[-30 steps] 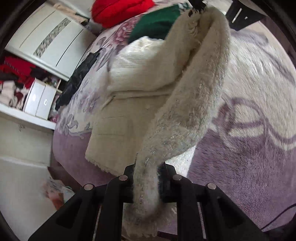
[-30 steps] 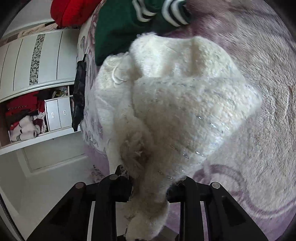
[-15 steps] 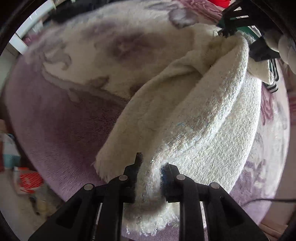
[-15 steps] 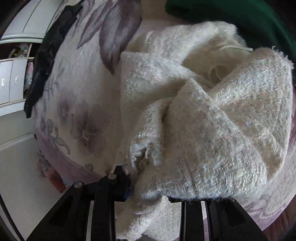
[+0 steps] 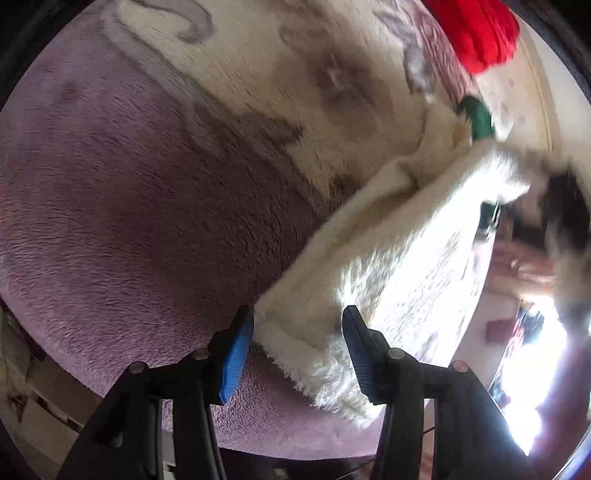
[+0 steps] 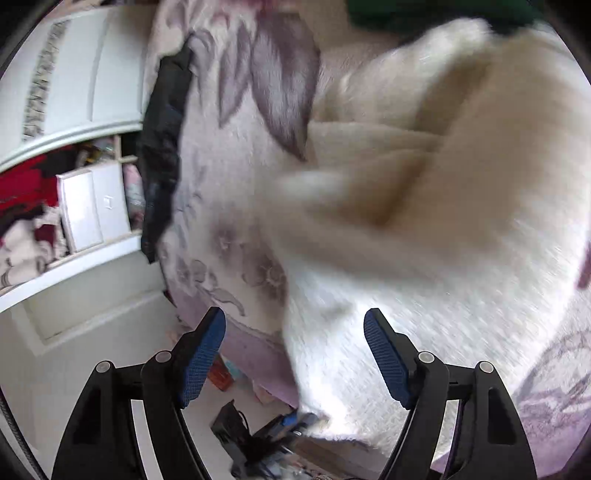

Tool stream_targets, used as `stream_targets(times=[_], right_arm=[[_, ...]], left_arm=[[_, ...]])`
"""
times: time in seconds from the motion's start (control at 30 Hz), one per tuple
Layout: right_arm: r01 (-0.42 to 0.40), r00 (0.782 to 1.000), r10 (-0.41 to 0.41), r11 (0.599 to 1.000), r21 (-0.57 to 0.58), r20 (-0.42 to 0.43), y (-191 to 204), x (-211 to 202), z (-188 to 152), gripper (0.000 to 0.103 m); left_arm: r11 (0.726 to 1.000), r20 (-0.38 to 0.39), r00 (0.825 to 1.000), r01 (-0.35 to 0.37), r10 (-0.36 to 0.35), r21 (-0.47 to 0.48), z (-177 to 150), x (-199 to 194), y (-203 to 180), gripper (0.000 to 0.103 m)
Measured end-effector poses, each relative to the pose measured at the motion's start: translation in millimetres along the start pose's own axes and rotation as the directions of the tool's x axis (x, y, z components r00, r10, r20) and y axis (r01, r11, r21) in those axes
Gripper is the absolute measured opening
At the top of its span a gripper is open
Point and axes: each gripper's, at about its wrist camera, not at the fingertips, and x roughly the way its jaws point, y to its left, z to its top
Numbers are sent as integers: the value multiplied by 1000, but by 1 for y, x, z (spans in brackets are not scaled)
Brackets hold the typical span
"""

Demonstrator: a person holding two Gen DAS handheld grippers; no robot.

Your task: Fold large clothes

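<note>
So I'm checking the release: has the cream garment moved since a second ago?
Yes. The cream garment, earlier hanging from both grippers, now lies on the purple blanket; jaws just opened.

Cream garment (image 6: pixel 424 229): upper folds motion-blurred in my right wrist view, right side cut by frame edge. In my left wrist view, far end (image 5: pixel 491 177) smeared, sunlit part washed out. Green garment (image 6: pixel 424 13): cut by top edge. Red item (image 5: pixel 480 33): partly cropped. Shelf contents (image 6: pixel 40 206): blurred, unidentifiable. Floor clutter (image 6: pixel 258 439): indistinct.
</note>
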Motion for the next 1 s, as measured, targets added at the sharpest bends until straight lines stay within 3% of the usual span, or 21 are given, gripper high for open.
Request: stream_targets(times=[0.1, 0.2, 0.27, 0.33, 0.4, 0.57, 0.6, 0.63, 0.67, 0.77, 1.0], right_arm=[[118, 992, -118, 993, -1, 51, -45, -21, -36, 79], [163, 986, -164, 984, 74, 4, -111, -15, -69, 79], [142, 989, -136, 981, 133, -54, -144, 5, -91, 79], [82, 992, -63, 980, 182, -112, -177, 28, -121, 79], [32, 989, -1, 978, 208, -149, -191, 49, -139, 79], [-112, 981, 152, 949, 296, -118, -204, 101, -167, 79], [-146, 977, 186, 936, 320, -99, -202, 108, -170, 79], [-152, 978, 188, 938, 313, -86, -196, 111, -171, 77], [-138, 982, 169, 946, 294, -82, -191, 111, -172, 58], [-111, 989, 131, 965, 239, -71, -178, 101, -181, 27], [-115, 987, 139, 959, 258, -76, -183, 48, -228, 19]], left_arm=[[1000, 33, 999, 17, -18, 22, 1, -6, -12, 47], [997, 19, 999, 32, -34, 77, 11, 11, -29, 48], [991, 1, 1000, -2, 2, 134, 24, 29, -34, 52], [983, -31, 996, -78, 84, 166, 32, 57, -38, 54], [980, -70, 992, -91, 104, 175, 36, 77, -37, 54], [961, 22, 991, -136, 135, 240, 30, 78, -51, 55], [959, 47, 990, -141, 134, 246, 26, 75, -53, 47], [959, 69, 990, -133, 120, 248, 21, 72, -55, 30], [960, 88, 989, -138, 120, 243, 16, 68, -55, 25], [968, 127, 988, -118, 91, 222, -6, 50, -51, 17], [977, 98, 994, -65, 46, 202, -81, 20, -46, 16]])
